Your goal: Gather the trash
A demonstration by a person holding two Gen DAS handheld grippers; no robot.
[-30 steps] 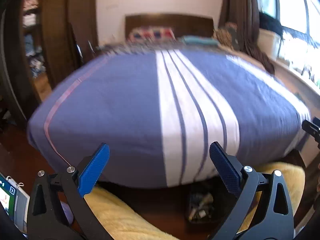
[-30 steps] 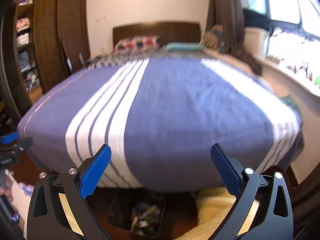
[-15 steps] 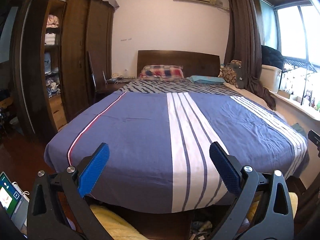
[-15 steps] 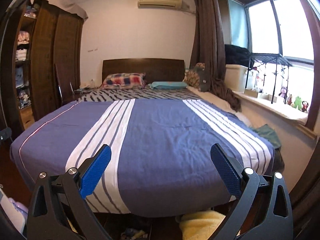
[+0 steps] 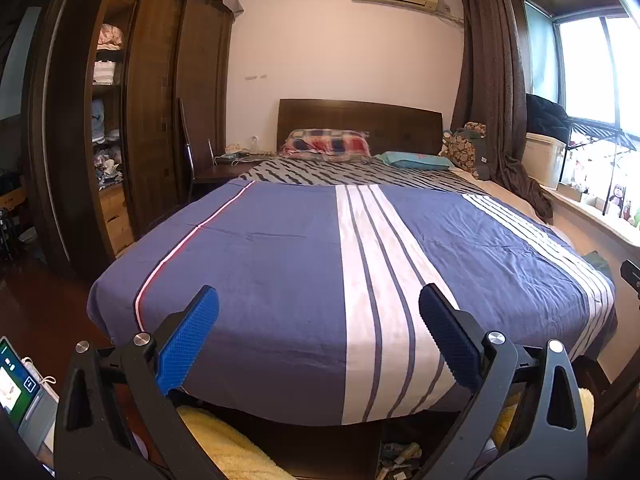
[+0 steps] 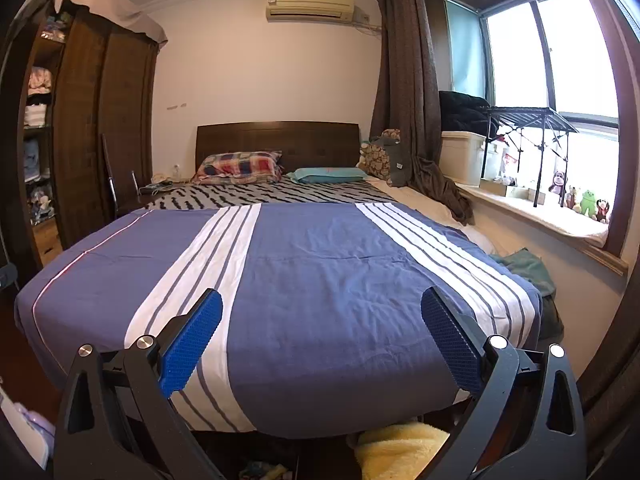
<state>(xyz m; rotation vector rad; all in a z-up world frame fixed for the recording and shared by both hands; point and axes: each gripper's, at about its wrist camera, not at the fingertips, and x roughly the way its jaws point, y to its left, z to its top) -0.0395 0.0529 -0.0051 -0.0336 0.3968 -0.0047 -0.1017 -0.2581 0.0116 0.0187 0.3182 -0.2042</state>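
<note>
I hold my left gripper and my right gripper level at the foot of a wide bed, and both pairs of black jaws with blue textured pads stand wide apart with nothing between them. The bed is covered by a smooth blue cotton quilt with white stripe bands, and beyond it lies a grey-and-black zebra-patterned sheet. At the dark wooden headboard rest a red, blue and white plaid pillow and a flat teal pillow. The trash I can see is a small heap of mixed scraps and wrappers in a dark bin on the floor under the foot of the bed, low between my left jaws and partly cut off by the frame edge; in the right wrist view a little of it shows at the bottom edge. A fluffy yellow rug lies on the dark wooden floor beside it, half under the bed. A tall dark wooden wardrobe with open shelves of folded clothes stands to the left. A cream wall air conditioner hangs above the headboard. To the right, a brown curtain frames a bright window, and small plush toys sit on the windowsill. A phone with a lit screen shows at the left view's lower corner.
</note>
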